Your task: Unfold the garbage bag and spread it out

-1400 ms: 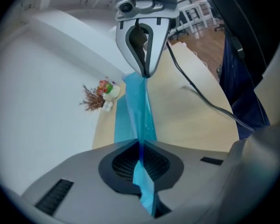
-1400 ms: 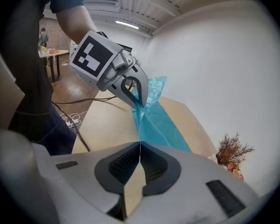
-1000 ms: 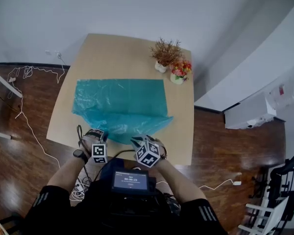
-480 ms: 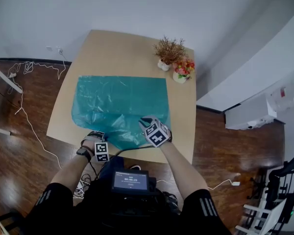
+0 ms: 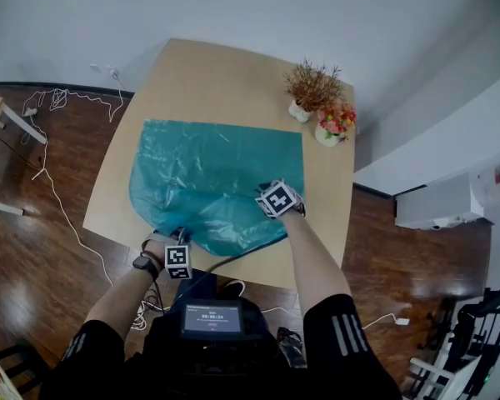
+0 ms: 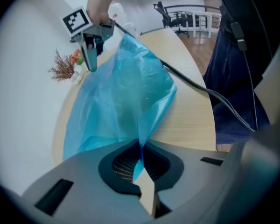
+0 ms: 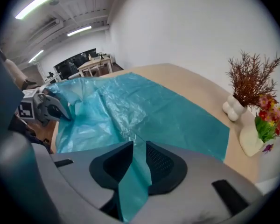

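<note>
The teal bag (image 5: 217, 177) lies across the middle of the worktop (image 5: 200, 73). Its far half is flat and its near half is rumpled, reaching almost to the near edge. At that edge the left gripper (image 5: 180, 237) has its jaws shut tight on the bag's near-left corner and holds it up off the wood. The right gripper (image 5: 265, 193) is over the bag's right side. Its jaws have just been opening and stand partly apart, with a loose fold running between them. A dried plant (image 5: 312, 86) and flowers (image 5: 335, 122) stand at the far-right corner. The chest screen (image 5: 210, 317) shows digits too small to read, and the bag has no print.
</note>
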### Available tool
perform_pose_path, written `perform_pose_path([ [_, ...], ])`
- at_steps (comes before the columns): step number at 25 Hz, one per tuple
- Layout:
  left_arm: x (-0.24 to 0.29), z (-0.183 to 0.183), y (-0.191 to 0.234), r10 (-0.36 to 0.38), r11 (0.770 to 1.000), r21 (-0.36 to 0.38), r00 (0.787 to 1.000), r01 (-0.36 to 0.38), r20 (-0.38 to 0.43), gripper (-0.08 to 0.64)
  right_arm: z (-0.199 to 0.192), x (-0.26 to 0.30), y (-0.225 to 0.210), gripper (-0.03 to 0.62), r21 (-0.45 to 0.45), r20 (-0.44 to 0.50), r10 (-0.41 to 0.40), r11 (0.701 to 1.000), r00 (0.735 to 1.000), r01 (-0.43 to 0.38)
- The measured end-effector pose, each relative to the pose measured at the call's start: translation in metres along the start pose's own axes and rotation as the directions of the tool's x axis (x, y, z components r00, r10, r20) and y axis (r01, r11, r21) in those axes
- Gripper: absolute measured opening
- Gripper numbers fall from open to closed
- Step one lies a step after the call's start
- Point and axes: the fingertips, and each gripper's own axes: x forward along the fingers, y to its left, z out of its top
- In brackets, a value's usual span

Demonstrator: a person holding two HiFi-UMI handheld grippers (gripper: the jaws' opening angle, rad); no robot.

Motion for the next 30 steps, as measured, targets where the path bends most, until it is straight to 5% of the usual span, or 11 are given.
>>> perform_pose_path([
  [3,0.001,0.001,0.008,0.018,1.000,0.004,1.000,-0.018,0.009,0.000,0.003,0.020,-0.011,0.157,-0.011,-0.021,-0.019,1.000,1.000,0.019],
  [8,0.000,0.000,0.025,0.037,0.999,-0.023,0.999,-0.036,0.028,0.000,-0.005,0.044,-0.029,0.160,0.107,-0.020,-0.050,0.993,0.999,0.052],
  [14,0.004,-0.009,0.047,0.046,0.997,-0.070,0.998,-0.043,0.037,0.000,0.010,0.053,-0.042,0.035,0.238,0.050,-0.081,0.969,0.995,0.067],
  [21,0.000,-0.015,0.076,0.071,0.983,-0.172,0.995,-0.058,0.076,0.000,0.023,0.055,-0.079,0.029,0.373,0.045,-0.196,0.913,0.980,0.166],
  [30,0.012,-0.018,0.103,0.080,0.972,-0.229,0.994,-0.060,0.075,0.000,0.038,0.070,-0.104,0.029,0.426,0.024,-0.221,0.884,0.975,0.190],
])
